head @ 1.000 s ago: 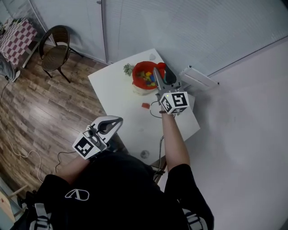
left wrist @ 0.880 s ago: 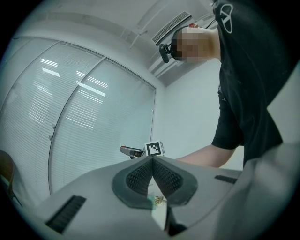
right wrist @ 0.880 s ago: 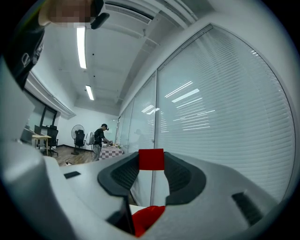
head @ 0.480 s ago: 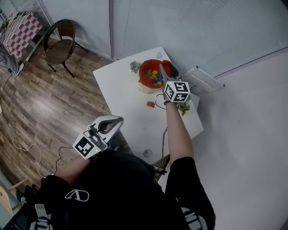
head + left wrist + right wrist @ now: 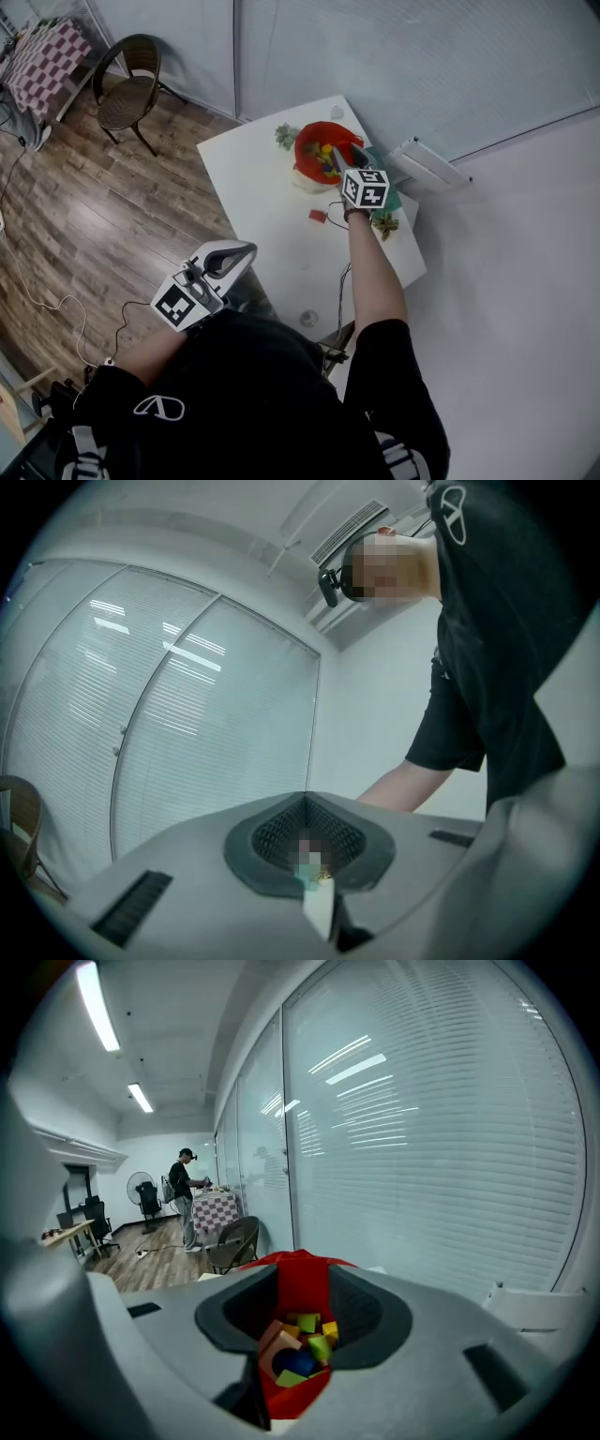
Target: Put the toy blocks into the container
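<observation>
The red container [image 5: 304, 142] stands at the far end of the white table [image 5: 267, 220], with several coloured blocks [image 5: 307, 1337] inside it. My right gripper [image 5: 337, 157] hangs over the container's right side, pointing down into it. A red block [image 5: 289, 1399] shows low between its pads, and the jaws are shut on it. One loose red block [image 5: 318, 215] lies on the table nearer me. My left gripper [image 5: 232, 255] is off the table beside my body, shut and holding nothing. In its own view the left gripper [image 5: 305, 841] points up at the blinds.
A small plant [image 5: 283, 137] sits left of the container, and green items [image 5: 384, 223] lie at the table's right edge. A cable [image 5: 330, 212] runs across the table. A white unit [image 5: 427, 167] lies by the wall. A chair [image 5: 127, 89] stands far left.
My right gripper has moved left and forward, from the container's right rim to over its inside, still carrying the red block. The left gripper has stayed put.
</observation>
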`<state>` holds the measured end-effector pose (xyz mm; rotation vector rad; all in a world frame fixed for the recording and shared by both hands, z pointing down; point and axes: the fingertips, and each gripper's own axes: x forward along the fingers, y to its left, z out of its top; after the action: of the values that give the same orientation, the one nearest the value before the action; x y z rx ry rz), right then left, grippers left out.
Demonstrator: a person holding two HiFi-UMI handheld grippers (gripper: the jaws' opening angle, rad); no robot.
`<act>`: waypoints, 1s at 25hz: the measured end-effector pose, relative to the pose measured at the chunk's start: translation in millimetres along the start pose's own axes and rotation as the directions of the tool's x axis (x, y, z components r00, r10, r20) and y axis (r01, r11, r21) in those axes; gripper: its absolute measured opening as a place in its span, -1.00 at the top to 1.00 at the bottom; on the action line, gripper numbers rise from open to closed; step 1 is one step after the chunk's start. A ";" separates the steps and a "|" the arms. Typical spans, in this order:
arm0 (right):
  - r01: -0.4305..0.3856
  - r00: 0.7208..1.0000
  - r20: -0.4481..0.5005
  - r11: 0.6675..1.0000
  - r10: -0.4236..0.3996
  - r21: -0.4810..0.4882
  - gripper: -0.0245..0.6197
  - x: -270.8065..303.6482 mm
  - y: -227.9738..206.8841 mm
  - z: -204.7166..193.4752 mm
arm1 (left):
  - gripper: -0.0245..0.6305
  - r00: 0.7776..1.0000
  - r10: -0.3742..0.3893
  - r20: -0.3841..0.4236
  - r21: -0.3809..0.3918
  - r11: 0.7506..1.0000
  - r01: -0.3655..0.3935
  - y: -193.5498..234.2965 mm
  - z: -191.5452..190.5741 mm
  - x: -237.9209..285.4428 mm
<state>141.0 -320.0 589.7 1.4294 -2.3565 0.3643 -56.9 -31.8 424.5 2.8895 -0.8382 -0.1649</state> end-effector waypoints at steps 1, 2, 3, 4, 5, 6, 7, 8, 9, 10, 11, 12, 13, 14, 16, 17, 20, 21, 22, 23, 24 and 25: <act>0.000 1.000 -0.009 1.000 0.000 -0.003 0.42 0.6 0.1 -2.6 | 0.91 1.000 0.001 0.001 0.000 1.000 -0.001 0.5 0.4 -0.3; 0.000 1.000 -0.015 1.000 0.000 -0.006 0.42 1.1 0.4 -3.6 | 0.91 1.000 0.002 0.002 -0.001 1.000 -0.002 1.1 0.9 -0.7; 0.000 1.000 -0.020 1.000 0.000 -0.013 0.42 1.9 1.0 -3.7 | 0.91 1.000 0.003 0.003 -0.001 1.000 -0.003 1.5 1.2 -1.1; 0.000 1.000 -0.024 1.000 -0.001 -0.021 0.41 2.9 1.7 -3.2 | 0.91 1.000 0.003 0.004 0.000 1.000 -0.003 1.7 1.6 -1.5; 0.004 1.000 -0.028 0.999 -0.005 -0.032 0.40 3.9 2.0 -2.6 | 0.91 1.000 0.001 0.006 0.002 1.000 -0.001 1.5 2.0 -1.8; 0.010 0.999 -0.032 0.999 -0.012 -0.044 0.39 4.8 1.9 -2.0 | 0.91 1.000 -0.001 0.008 0.004 1.000 0.001 0.9 2.5 -1.8; 0.016 0.999 -0.035 0.999 -0.018 -0.052 0.33 5.2 1.9 -1.2 | 0.91 1.000 -0.003 0.007 0.003 1.000 0.003 0.3 2.8 -1.8; 0.017 0.999 -0.035 0.998 -0.019 -0.054 0.21 5.2 2.2 -0.2 | 0.91 1.000 -0.004 0.006 0.002 1.000 0.004 -0.4 2.9 -1.8; 0.017 0.999 -0.032 0.998 -0.018 -0.053 0.22 4.4 2.7 1.2 | 0.91 1.000 -0.005 0.004 0.000 1.000 0.005 -1.0 3.0 -1.7; 0.017 0.999 -0.028 0.998 -0.018 -0.052 0.24 2.9 2.7 2.6 | 0.91 1.000 -0.006 0.005 0.000 1.000 0.006 -1.7 3.2 -1.4; 0.017 1.000 -0.024 0.998 -0.018 -0.054 0.27 1.2 2.5 3.7 | 0.91 1.000 -0.007 0.006 0.000 1.000 0.007 -2.3 3.6 -0.9; 0.016 1.000 -0.023 0.998 -0.017 -0.057 0.29 -0.4 2.3 4.2 | 0.91 1.000 -0.009 0.007 0.000 1.000 0.009 -2.9 3.7 -0.5; 0.014 1.000 -0.022 0.998 -0.015 -0.059 0.30 -1.9 2.5 4.5 | 0.91 1.000 -0.010 0.007 0.002 1.000 0.010 -3.5 3.6 -0.4; 0.012 1.000 -0.021 0.998 -0.013 -0.061 0.30 -3.6 3.0 5.2 | 0.91 1.000 -0.012 0.007 0.003 1.000 0.012 -4.1 3.5 -0.5; 0.012 1.000 -0.007 0.998 -0.012 -0.068 0.31 -8.7 4.7 10.0 | 0.91 1.000 -0.015 0.009 0.004 1.000 0.015 -5.7 3.4 -0.7; 0.011 1.000 0.005 0.997 -0.011 -0.074 0.30 -11.8 5.7 14.6 | 0.91 1.000 -0.018 0.009 0.004 1.000 0.018 -6.4 3.4 -0.4; 0.003 0.998 0.060 0.995 0.003 -0.096 0.31 -26.2 11.8 37.5 | 0.91 1.000 -0.027 0.011 0.003 1.000 0.027 -9.3 4.7 1.6; 0.000 0.996 0.083 0.994 0.009 -0.107 0.30 -33.4 15.1 47.2 | 0.91 0.999 -0.030 0.013 0.002 1.000 0.030 -10.6 5.6 2.4; -0.004 0.994 0.107 0.993 0.017 -0.120 0.31 -41.4 18.8 56.9 | 0.91 0.999 -0.033 0.014 0.003 0.999 0.033 -11.7 6.0 3.5; -0.007 0.991 0.132 0.991 0.025 -0.134 0.30 -49.9 23.0 66.3 | 0.91 0.999 -0.037 0.014 0.004 0.999 0.037 -12.7 5.7 4.8; -0.010 0.987 0.158 0.989 0.034 -0.148 0.30 -59.1 27.2 75.1 | 0.91 0.999 -0.042 0.015 0.005 0.999 0.042 -13.6 5.3 6.3; -0.013 0.982 0.182 0.987 0.042 -0.160 0.30 -69.3 31.4 83.2 | 0.91 0.999 -0.047 0.017 0.006 0.999 0.047 -14.8 5.0 7.9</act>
<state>128.4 -283.5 483.7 1.4108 -2.4901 0.0502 -43.2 -24.2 416.8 2.9186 -0.7750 -0.1918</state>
